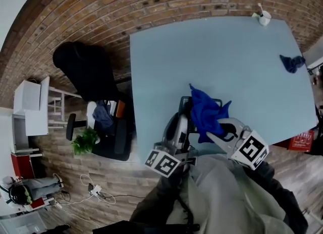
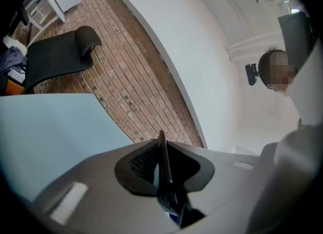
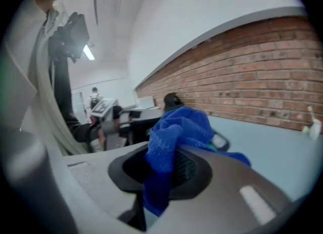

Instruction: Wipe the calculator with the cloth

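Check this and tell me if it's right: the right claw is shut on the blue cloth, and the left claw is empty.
Not quite. The left claw is not empty: the left gripper view shows it shut on the thin edge of the calculator. The right claw is indeed shut on the blue cloth.

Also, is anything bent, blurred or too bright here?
Head view: fisheye bends the table edges. Left gripper view: brick wall curves, white surface beside it washes out. Right gripper view: cloth slightly soft near the lens; a ceiling lamp burns white.
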